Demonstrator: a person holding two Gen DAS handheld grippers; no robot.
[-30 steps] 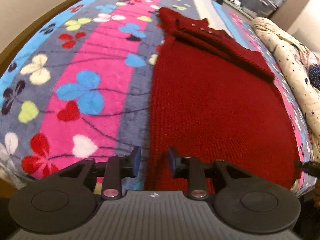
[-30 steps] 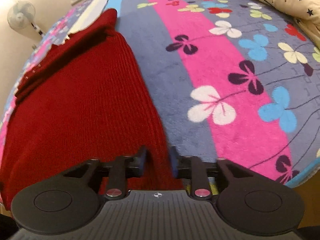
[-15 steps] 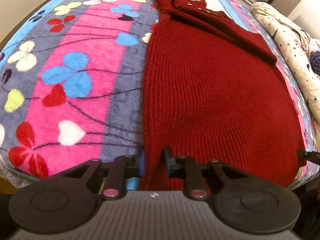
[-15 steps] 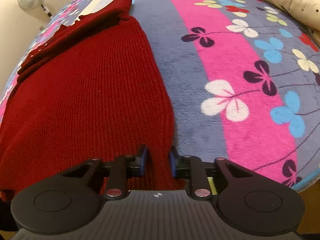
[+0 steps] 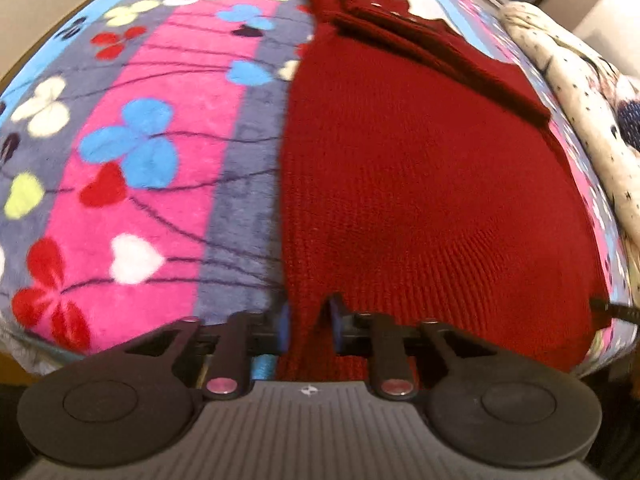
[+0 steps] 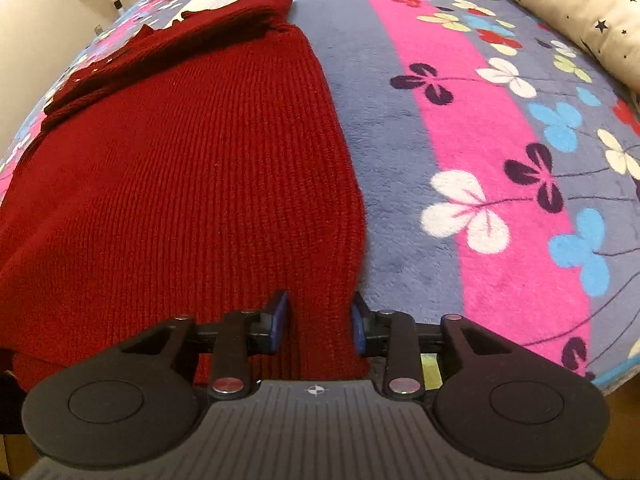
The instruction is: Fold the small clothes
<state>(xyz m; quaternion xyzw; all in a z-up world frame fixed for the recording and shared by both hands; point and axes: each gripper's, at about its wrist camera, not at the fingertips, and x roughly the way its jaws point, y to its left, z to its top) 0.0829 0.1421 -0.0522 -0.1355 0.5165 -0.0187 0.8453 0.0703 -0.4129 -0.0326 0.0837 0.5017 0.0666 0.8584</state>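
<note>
Gripping near hem: left claw clamped on sweater at left corner; right claw opening, right corner between pads. Sweater flat on bed, long axis running away toward collar. Fold likely goes hem-to-collar, both hands equally near.

Red sweater ribbed knit, matt; blanket fuzzy fleece.

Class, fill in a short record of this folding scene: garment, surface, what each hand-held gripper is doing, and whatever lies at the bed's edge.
garment: red knitted sweater, lying flat, sleeves folded across the top
surface: flowered fleece blanket
left hand-held gripper: shut on the sweater's bottom hem
right hand-held gripper: jaws opening, hem corner between them
bed's edge: cream star-print quilt
</note>
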